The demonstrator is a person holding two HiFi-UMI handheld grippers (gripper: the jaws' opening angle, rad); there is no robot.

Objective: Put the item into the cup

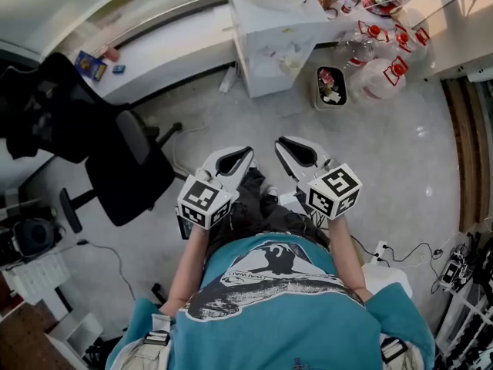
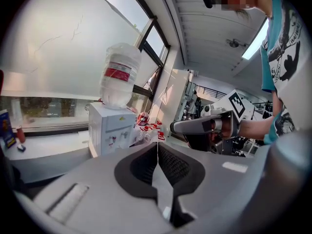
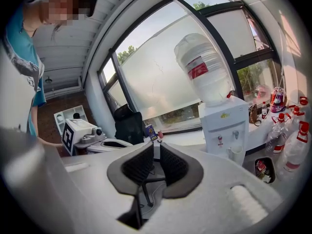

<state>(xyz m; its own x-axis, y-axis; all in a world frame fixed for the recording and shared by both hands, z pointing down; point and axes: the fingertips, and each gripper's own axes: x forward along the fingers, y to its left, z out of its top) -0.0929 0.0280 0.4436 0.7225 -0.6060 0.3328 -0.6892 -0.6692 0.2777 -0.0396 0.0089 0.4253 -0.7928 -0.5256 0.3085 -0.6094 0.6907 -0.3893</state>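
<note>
Short of the water dispenser point(image 1: 277, 48), the left gripper point(image 1: 243, 157) was held closed and the right gripper point(image 1: 286, 146) slightly parted, both empty; neither item nor cup was seen, so no direction could be judged.

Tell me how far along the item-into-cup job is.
Done: nothing visible; no cup or item shows in any view. In hand: nothing. The left gripper is shut and empty, the right gripper slightly open and empty, both above the floor. Remaining: find the item, grasp it, put it in the cup.
</note>
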